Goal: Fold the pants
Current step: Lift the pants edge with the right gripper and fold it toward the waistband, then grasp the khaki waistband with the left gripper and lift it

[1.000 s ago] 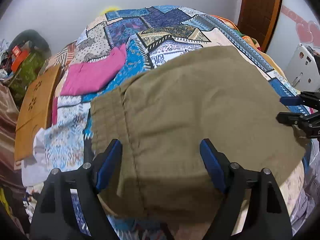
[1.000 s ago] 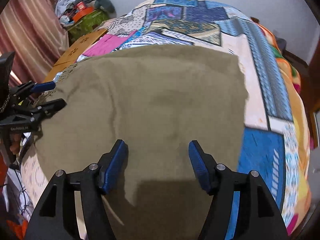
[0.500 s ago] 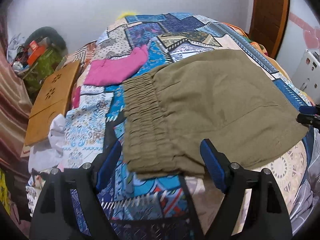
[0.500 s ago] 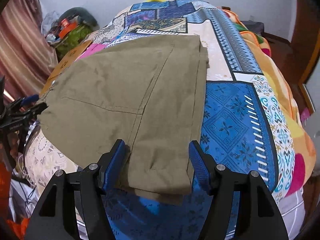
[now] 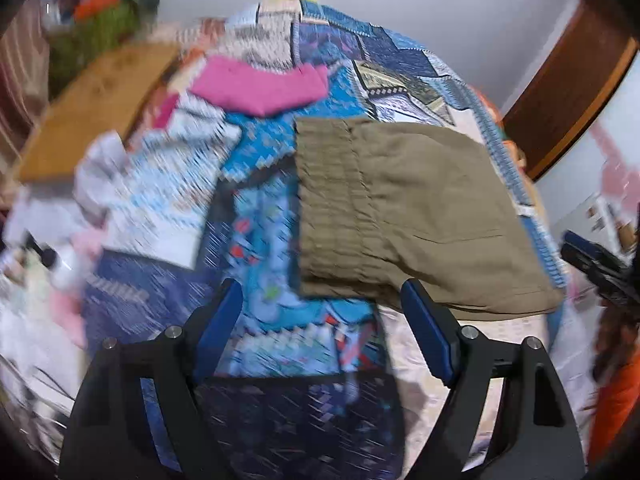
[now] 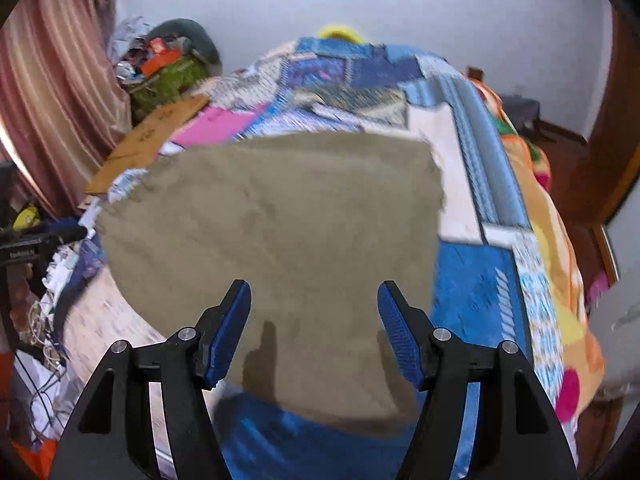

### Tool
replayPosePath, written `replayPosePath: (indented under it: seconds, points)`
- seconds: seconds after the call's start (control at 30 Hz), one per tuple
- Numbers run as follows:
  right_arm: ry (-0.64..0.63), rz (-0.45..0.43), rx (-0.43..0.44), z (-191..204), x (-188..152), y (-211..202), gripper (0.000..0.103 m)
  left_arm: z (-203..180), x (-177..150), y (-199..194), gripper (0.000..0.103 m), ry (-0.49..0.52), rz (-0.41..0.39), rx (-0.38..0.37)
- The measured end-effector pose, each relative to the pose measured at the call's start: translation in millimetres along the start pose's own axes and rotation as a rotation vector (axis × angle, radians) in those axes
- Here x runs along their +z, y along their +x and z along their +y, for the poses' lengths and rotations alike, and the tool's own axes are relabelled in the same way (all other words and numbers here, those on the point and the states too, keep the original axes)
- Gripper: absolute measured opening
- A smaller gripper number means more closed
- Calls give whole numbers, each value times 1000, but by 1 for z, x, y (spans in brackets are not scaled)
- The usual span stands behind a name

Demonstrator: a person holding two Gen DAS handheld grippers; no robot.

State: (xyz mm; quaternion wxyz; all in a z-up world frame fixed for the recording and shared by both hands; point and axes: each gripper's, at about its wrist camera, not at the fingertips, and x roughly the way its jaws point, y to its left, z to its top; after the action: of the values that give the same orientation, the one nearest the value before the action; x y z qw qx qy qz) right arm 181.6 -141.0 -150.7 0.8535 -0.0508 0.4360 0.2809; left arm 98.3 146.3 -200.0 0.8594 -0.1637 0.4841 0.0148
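Observation:
The olive pants (image 5: 404,216) lie folded flat on the patchwork bedspread (image 5: 264,248), elastic waistband to the left in the left wrist view. They also fill the middle of the right wrist view (image 6: 280,232). My left gripper (image 5: 324,320) is open and empty, just short of the waistband's near corner. My right gripper (image 6: 314,320) is open and empty above the near part of the pants. The right gripper's tip shows at the right edge of the left wrist view (image 5: 596,264); the left one shows at the left edge of the right wrist view (image 6: 44,236).
A pink garment (image 5: 260,88) lies beyond the pants on the bed. A wooden board (image 5: 96,104) and a cluttered green bag (image 6: 168,76) sit at the bed's left side. An orange blanket (image 6: 560,280) runs along the right edge. A brown door (image 5: 568,92) stands at the right.
Both grippers have drawn back from the pants, which now lie let go on the bed. The left view has swung left, the right view left over the pants. Both are motion blurred.

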Motion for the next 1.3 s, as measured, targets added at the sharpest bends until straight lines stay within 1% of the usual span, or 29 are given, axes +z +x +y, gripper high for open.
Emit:
replayPosePath:
  seconds: [0.07,0.17,0.23,0.3,0.4,0.43,0.53,0.63,0.83,0.87,0.9,0.93,0.97,1.03,1.07,1.13,1.23,1.3]
  points:
    - [-25,-19,18,13,10,5,62,-3,-4,3,82,-12,21,-32]
    - [-57,-36,51,33,22,17,62,-9,-9,10,82,-26,55,-102]
    - [-80,-31,74,46,27,29,62,-14,-12,16,82,-30,81,-139]
    - [-104,-18,86,59,26,41,62,-19,-13,24,82,-32,106,-156]
    - [-136,14,83,69,21,57,62,-21,-12,32,85,-47,112,-168]
    - [-142,28,82,71,19,63,62,-20,-11,34,88,-58,112,-182]
    - [-145,73,91,71,9,76,62,-15,-5,41,91,-104,102,-246]
    - [-153,68,107,68,6,73,62,-12,3,46,94,-138,98,-292]
    - [-152,66,124,68,5,72,62,3,24,58,94,-243,90,-371]
    - [-153,66,124,68,4,72,62,5,27,60,93,-261,88,-382]
    - [-152,65,125,68,4,72,62,8,30,62,90,-279,85,-390]
    - [-150,64,127,68,4,72,62,10,32,63,84,-288,83,-385]
    - [-148,63,128,68,4,71,62,11,35,65,79,-289,82,-371]
    - [-143,62,130,67,3,71,62,12,39,67,56,-278,75,-322]
    - [-140,61,130,65,3,71,62,11,40,69,53,-271,77,-308]
    - [-133,61,131,63,3,69,62,8,40,68,44,-249,65,-279]
    - [-125,62,126,62,3,68,62,-6,39,59,38,-164,20,-184]
    - [-111,63,124,59,2,65,62,-16,38,51,36,-108,-13,-106]
